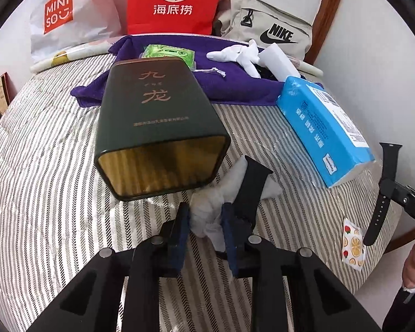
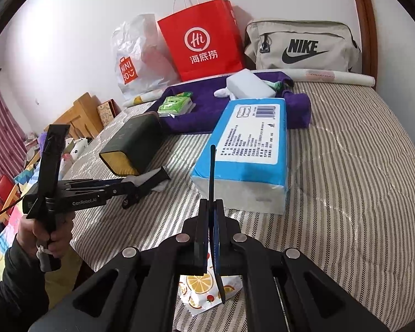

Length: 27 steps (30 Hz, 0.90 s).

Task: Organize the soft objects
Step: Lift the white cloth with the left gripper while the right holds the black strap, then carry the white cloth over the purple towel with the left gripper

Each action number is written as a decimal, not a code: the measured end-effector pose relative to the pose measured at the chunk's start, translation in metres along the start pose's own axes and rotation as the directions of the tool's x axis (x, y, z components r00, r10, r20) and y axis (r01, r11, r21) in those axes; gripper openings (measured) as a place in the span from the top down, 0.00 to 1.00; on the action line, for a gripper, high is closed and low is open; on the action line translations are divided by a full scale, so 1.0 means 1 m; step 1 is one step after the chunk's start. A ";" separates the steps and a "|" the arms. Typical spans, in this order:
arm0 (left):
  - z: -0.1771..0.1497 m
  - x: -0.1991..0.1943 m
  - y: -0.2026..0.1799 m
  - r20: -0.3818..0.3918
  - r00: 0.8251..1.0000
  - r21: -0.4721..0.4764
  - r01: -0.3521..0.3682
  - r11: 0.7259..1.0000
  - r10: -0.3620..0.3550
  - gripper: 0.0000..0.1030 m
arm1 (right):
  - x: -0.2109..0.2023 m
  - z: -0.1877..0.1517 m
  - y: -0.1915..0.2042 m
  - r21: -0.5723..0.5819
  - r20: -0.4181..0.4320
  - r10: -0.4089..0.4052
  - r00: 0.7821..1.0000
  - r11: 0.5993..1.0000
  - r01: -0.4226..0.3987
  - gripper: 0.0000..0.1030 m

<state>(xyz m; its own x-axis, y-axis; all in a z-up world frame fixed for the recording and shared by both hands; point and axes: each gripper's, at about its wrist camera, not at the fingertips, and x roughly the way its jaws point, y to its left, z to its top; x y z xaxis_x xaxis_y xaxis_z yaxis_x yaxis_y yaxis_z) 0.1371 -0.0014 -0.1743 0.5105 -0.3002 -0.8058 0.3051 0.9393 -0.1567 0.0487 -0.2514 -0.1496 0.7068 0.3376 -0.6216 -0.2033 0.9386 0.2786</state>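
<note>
left gripper (image 1: 204, 222): closest thing to the lens in the left wrist view, jaws nearly together and pinching a crumpled white tissue (image 1: 207, 215), with a black watch strap piece (image 1: 251, 188) lying across the same wad just beyond the pads. Can't tell if the strap itself is in the pinch.

right gripper (image 2: 211, 221): jaws fully together, clamped on the other black watch strap (image 2: 213, 177), which stands edge-on in its own camera.

where stuff sits: all on the striped bed (image 2: 345, 179). The tissue wad is right in front of the open mouth of the dark green tin (image 1: 152, 121), which lies on its side. The blue tissue pack (image 2: 249, 149) lies mid-bed between the two grippers. The purple towel (image 1: 235, 83) is spread near the head edge by the bags, with a white glove (image 1: 240, 55) on it.

the step, my guess: getting the wad into the tin. Go low and straight along the tin's axis, keep the pinch tight, and don't bump the rim or the tin will likely roll.

which way it points: the tin's long axis runs from the towel toward the left gripper, mouth facing the gripper. The held strap's long axis runs up and down through the right jaws, holed end hanging below over a fruit-print wrapper (image 2: 202, 285).
</note>
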 end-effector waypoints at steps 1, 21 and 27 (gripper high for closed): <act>-0.001 -0.002 0.001 0.001 1.000 -0.006 0.003 1.000 -0.003 0.79 | 0.000 -0.001 -0.001 0.002 -0.001 0.000 1.000 1.000 0.000 0.97; -0.026 -0.090 0.030 0.144 0.990 -0.103 0.021 0.994 -0.006 0.79 | -0.016 0.001 0.003 -0.012 0.026 -0.022 0.999 1.000 0.023 0.97; -0.011 -0.104 0.026 0.168 0.986 -0.102 0.031 0.994 -0.013 0.79 | -0.029 0.013 0.008 -0.028 0.057 -0.025 0.998 0.999 0.026 0.97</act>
<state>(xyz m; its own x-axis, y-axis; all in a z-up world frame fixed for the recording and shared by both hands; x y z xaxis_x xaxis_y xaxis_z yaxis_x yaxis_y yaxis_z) 0.0831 0.0561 -0.1008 0.6343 -0.3363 -0.6961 0.2369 0.9417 -0.2390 0.0357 -0.2545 -0.1198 0.7491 0.3098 -0.5856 -0.2034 0.9488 0.2417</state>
